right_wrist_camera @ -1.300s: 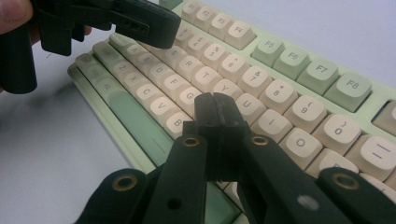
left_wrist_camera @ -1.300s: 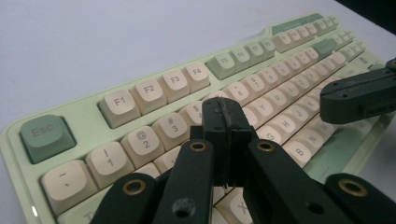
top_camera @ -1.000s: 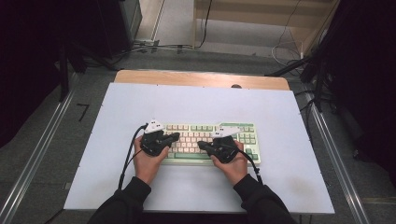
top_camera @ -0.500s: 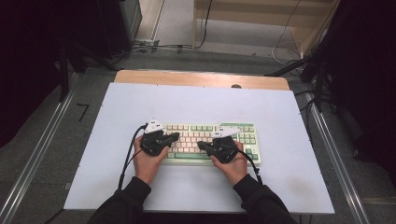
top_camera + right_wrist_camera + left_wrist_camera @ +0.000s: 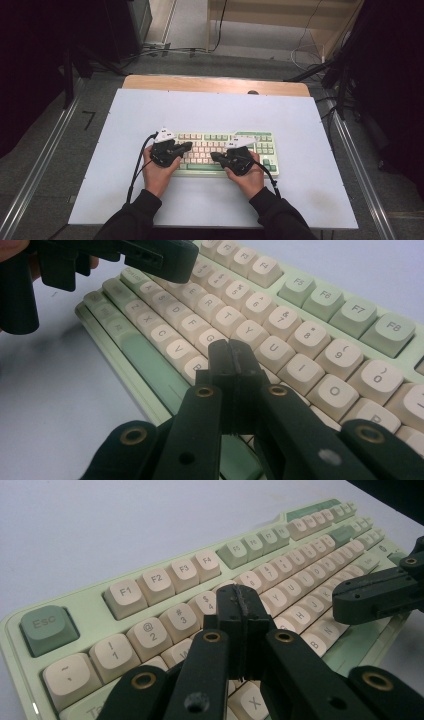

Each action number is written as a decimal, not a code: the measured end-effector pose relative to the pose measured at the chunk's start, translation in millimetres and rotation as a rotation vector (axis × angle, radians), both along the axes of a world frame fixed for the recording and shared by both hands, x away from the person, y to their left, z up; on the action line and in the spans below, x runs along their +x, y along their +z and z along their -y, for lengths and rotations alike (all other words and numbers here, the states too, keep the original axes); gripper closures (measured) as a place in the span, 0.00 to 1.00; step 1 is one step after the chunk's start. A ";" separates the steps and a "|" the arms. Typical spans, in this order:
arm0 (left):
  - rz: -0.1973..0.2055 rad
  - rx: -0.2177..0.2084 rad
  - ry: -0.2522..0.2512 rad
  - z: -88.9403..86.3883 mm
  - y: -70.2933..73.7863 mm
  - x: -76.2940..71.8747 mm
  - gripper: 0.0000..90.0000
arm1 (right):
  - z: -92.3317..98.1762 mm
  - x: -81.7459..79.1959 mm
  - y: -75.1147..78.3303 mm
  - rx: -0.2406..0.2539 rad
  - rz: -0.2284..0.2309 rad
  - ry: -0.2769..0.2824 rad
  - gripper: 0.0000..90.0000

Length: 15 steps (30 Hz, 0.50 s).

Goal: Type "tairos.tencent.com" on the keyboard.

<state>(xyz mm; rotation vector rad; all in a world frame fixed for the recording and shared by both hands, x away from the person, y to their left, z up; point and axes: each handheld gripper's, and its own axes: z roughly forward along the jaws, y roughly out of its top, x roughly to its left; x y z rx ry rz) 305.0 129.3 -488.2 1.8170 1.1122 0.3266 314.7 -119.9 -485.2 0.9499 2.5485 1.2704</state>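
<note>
White tabletop (image 5: 150,115) on a grey floor, wooden strip along its far edge, dark gear around. From the high view the green-and-cream keyboard (image 5: 210,137) sits near the middle of the table, a bit toward the near edge, long axis running left to right. The left tongs (image 5: 186,145) hang over its left half and the right tongs (image 5: 214,156) over its middle, tips pointing inward at each other, so the keys are straight below both. In the left gripper view the left tongs (image 5: 242,596) are clenched on nothing, tip over the number row near the 4 key (image 5: 205,602). In the right gripper view the right tongs (image 5: 231,351) are likewise pinched together empty, over the G/H area. Compared with a second ago, nothing's budged: same hands, same spots.
</note>
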 end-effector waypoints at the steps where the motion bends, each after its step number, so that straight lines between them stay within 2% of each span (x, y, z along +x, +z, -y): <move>1: 0.001 0.000 0.000 -0.1 0.2 -0.1 1.00 | -0.3 -0.2 -0.1 0.000 -0.002 0.000 0.98; 15: 0.001 0.001 -0.002 0.3 0.5 -0.5 1.00 | -3.5 -0.7 -4.5 -0.014 -0.006 0.008 0.98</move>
